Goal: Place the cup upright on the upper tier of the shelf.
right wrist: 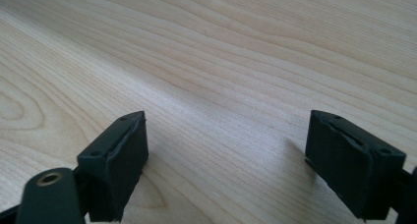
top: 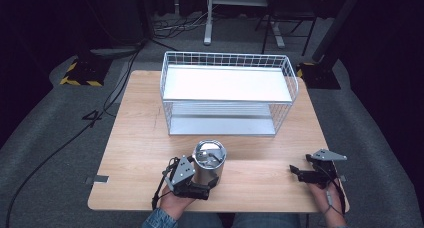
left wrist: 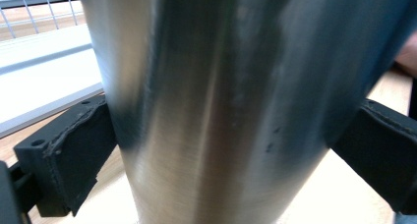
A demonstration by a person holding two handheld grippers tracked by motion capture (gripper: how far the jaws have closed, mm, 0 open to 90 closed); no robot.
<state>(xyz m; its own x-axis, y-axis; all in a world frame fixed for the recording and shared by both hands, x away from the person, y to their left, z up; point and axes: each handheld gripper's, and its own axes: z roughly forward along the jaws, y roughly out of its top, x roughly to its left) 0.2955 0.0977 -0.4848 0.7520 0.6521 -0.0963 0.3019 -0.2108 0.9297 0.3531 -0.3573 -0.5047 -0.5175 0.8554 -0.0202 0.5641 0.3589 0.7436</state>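
A brushed steel cup (top: 209,163) with a lid stands upright on the wooden table (top: 140,138), near the front edge. My left gripper (top: 211,182) reaches around its lower part from the left. In the left gripper view the cup's wall (left wrist: 221,111) rises between the two black pads (left wrist: 74,155), which sit right beside its sides without visibly squeezing it. My right gripper (top: 297,173) rests low over the table at the front right, well apart from the cup. Its jaws (right wrist: 226,155) are spread wide with only bare wood between them.
A white wire basket shelf (top: 227,93) with two levels stands at the back middle of the table, just beyond the cup. Cables and stand legs lie on the grey floor behind. The table's front edge runs right under both hands.
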